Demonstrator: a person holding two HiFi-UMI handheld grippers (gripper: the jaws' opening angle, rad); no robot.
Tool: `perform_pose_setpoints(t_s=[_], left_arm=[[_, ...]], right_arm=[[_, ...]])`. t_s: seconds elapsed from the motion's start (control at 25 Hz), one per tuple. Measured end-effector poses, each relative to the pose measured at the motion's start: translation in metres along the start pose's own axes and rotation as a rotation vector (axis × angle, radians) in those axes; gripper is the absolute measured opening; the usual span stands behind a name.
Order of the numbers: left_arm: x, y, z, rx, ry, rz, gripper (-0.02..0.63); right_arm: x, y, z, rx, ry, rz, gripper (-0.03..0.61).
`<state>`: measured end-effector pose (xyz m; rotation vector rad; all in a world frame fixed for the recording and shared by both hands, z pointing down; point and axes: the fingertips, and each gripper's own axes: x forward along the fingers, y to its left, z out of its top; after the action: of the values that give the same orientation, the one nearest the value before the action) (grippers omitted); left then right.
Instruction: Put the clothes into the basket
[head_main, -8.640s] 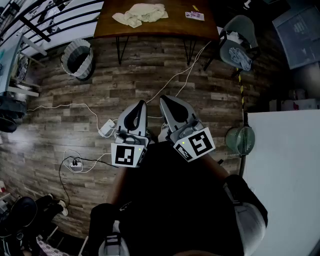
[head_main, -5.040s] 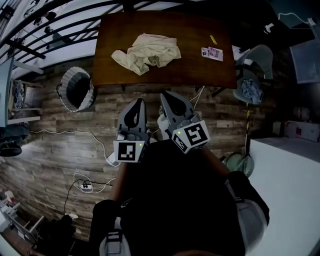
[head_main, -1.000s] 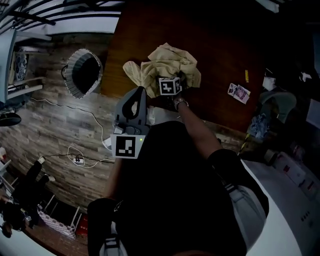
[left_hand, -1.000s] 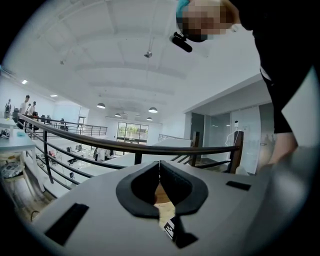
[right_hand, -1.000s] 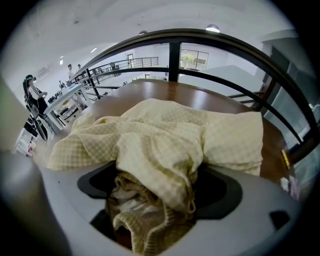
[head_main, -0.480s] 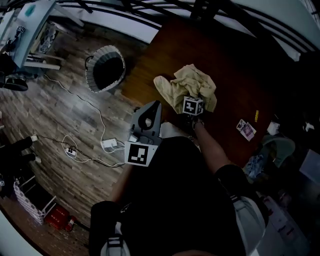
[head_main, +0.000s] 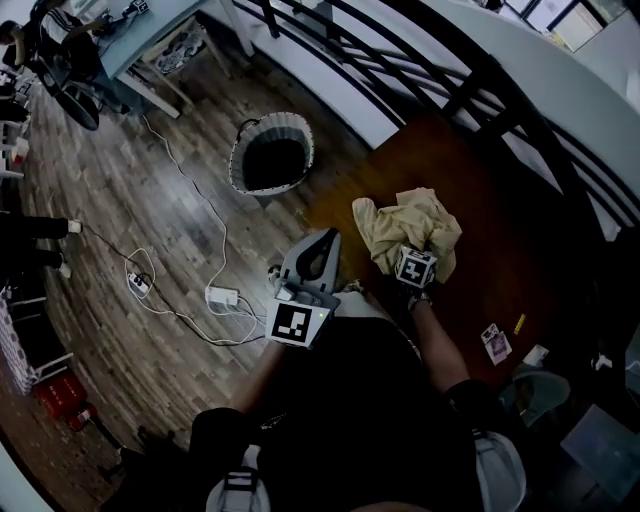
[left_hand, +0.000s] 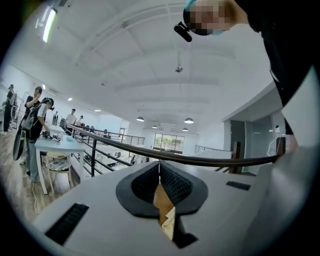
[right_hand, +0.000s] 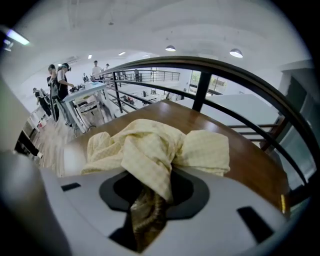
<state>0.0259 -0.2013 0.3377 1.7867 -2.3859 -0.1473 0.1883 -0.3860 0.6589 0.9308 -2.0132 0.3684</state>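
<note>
A pale yellow checked garment (head_main: 405, 228) lies bunched on the brown wooden table (head_main: 490, 190). My right gripper (head_main: 412, 248) reaches into it from the near side. Its jaws have just been closing and are shut on a fold of the garment (right_hand: 155, 150), which drapes over the right gripper (right_hand: 150, 195) and rises a little off the table. My left gripper (head_main: 322, 240) hovers beside the table's edge, left of the garment, pointing level. Its jaws (left_hand: 159, 167) are shut with nothing held. A round grey basket (head_main: 270, 163) with a dark inside stands on the floor beyond the table's corner.
Small cards (head_main: 493, 342) and a yellow strip (head_main: 519, 323) lie on the table's near right part. A dark railing (head_main: 420, 70) runs behind the table. A white power adapter and cables (head_main: 220, 297) trail over the wood floor. People stand at a desk (right_hand: 57, 80) far off.
The head view has swung so the basket and floor fill more of it. My right gripper has gathered the garment into a tighter bunch. My left gripper has shifted alongside the table's edge.
</note>
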Motion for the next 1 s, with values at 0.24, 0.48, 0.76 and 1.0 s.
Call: perform_pose_setpoints(t_s=[0.24, 0.48, 0.76, 1.0], left_arm=[[-0.029, 0.058, 0.014, -0.021, -0.04, 0.061, 0.014], [-0.062, 0.118, 0.023, -0.035, -0.071, 0.107, 0.014], [-0.105, 0.192, 0.035, -0.048, -0.097, 0.141, 0.014], [-0.14, 0.25, 0.041, -0.06, -0.115, 0.208, 0.014]], right_arm=[[-0.014, 0.08, 0.051, -0.054, -0.087, 0.078, 0.132], [-0.031, 0.156, 0.097, -0.115, -0.171, 0.136, 0.132], [-0.058, 0.262, 0.136, -0.16, -0.252, 0.221, 0.132], [-0.069, 0.345, 0.152, -0.216, -0.282, 0.293, 0.132]])
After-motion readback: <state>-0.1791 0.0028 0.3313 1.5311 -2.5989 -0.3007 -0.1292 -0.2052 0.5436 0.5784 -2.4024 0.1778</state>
